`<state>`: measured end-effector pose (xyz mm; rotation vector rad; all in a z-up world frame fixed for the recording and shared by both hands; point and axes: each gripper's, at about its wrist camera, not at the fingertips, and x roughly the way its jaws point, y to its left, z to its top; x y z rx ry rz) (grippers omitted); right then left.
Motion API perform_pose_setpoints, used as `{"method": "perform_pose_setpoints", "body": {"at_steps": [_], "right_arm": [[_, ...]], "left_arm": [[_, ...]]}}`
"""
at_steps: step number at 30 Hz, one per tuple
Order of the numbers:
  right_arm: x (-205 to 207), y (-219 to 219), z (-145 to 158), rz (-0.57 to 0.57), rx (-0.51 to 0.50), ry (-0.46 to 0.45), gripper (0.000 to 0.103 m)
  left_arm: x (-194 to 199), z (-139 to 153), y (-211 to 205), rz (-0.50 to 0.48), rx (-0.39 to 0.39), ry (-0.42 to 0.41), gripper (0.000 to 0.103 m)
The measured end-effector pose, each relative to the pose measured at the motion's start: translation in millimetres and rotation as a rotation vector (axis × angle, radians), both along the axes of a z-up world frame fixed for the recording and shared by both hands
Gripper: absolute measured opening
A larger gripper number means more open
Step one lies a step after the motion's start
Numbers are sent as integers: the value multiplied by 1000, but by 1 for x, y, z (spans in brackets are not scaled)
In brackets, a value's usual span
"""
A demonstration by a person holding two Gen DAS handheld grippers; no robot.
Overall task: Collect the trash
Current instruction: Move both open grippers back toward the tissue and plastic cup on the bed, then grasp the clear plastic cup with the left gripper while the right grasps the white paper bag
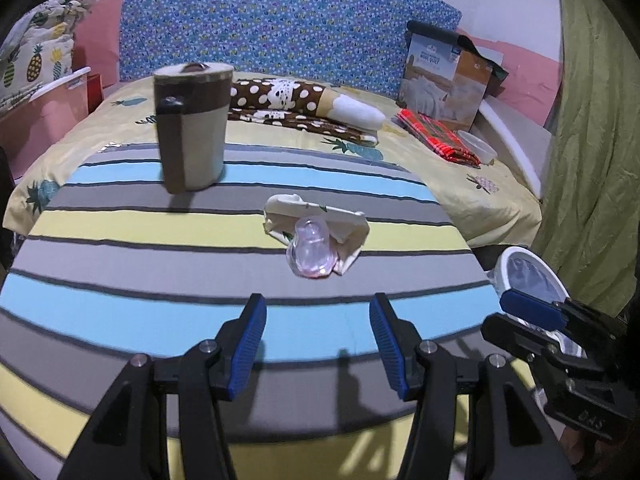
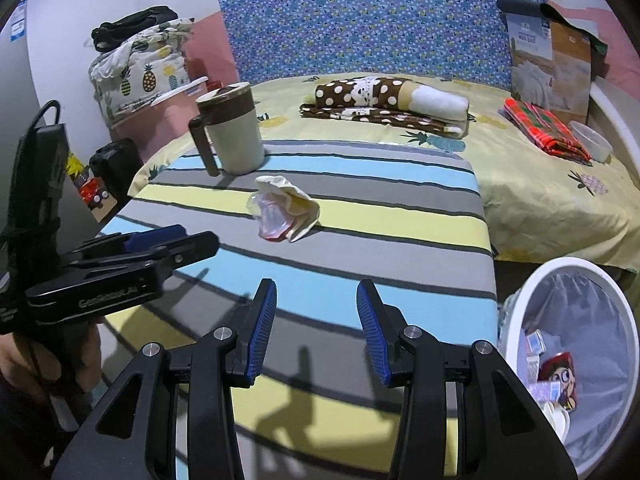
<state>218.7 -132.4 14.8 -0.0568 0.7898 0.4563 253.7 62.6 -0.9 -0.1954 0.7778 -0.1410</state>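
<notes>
A crumpled cream wrapper with a clear pinkish plastic piece (image 1: pixel 314 236) lies on the striped table top (image 1: pixel 120 264); it also shows in the right wrist view (image 2: pixel 282 210). My left gripper (image 1: pixel 318 312) is open and empty, a short way in front of the trash. My right gripper (image 2: pixel 316 298) is open and empty above the near part of the table. A white trash bin (image 2: pixel 516 312) with a grey liner stands at the table's right side and holds several wrappers. Its rim shows in the left wrist view (image 1: pixel 508 256).
A brown and cream lidded mug (image 1: pixel 192 124) stands on the table's far left. Behind is a bed with a polka-dot pillow (image 1: pixel 304 104), a red plaid cloth (image 1: pixel 438 136), a clear tub (image 1: pixel 478 146) and a quilt box (image 1: pixel 444 76). A green curtain (image 1: pixel 592 160) hangs right.
</notes>
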Motion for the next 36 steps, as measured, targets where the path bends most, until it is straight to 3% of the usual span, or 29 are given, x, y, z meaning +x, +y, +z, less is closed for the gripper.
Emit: {"method": "perform_pose_setpoints", "body": {"at_steps": [15,16,18,19,26,36], "right_arm": [[21,-10,-8,-14,18,28,44],[21,-10,-8,-15,18,27,44],[22,-11,-8,-17,22,27,44],[23,-12,-8,-18,23,28,44],[27,-15,-7,-22,27,29,44],[39,15,-7,65,13,6,44]], "left_arm": [[66,-21,-4,21,-14,29,54],[68,-21,-5,15,-15,24,52],[71,-22,-8,-2,-8,25,32],[74,-22,-9,-11,-6,30,28],[53,-16,-9,-46,8,19,28],[22,-8,20,6,24,13,28]]}}
